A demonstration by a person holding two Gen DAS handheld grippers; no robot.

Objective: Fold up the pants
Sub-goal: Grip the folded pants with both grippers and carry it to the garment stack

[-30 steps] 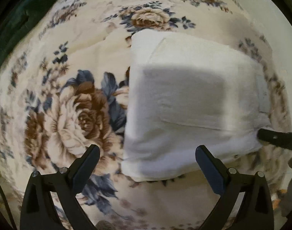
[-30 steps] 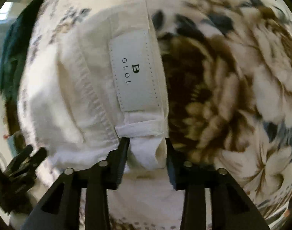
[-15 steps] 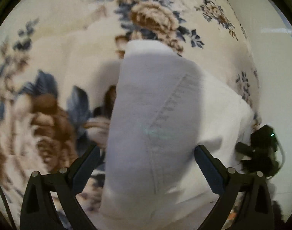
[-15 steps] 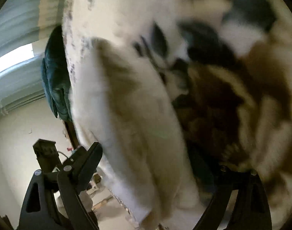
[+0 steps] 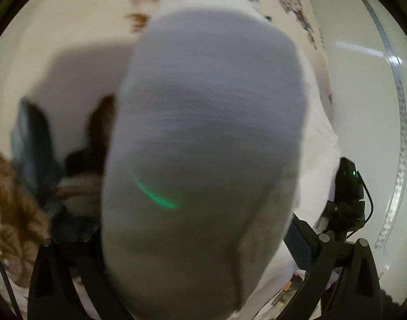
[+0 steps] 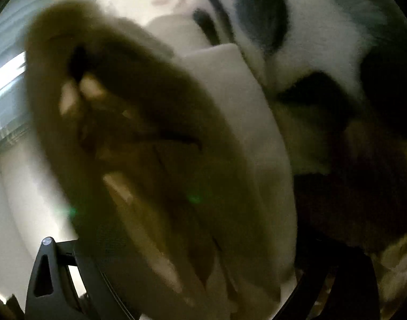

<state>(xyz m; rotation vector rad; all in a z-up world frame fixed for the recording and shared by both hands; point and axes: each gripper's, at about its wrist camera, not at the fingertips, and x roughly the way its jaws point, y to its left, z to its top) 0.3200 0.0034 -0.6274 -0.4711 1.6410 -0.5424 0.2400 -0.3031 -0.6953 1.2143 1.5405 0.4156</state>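
Since the pants (image 5: 203, 144) read as a compact white bundle filling both views, I judge the folding mostly done, with perhaps a last tuck or a lift left. My right gripper (image 6: 198, 280) has just been opening and stands spread wide around the bundle's near end, while my left gripper (image 5: 200, 250) also straddles it, though blur hides whether its pads press the cloth. Bundle lies on a floral blanket (image 5: 14, 213); pale wall (image 5: 363, 101) at right, bright window (image 6: 6, 72) far left.
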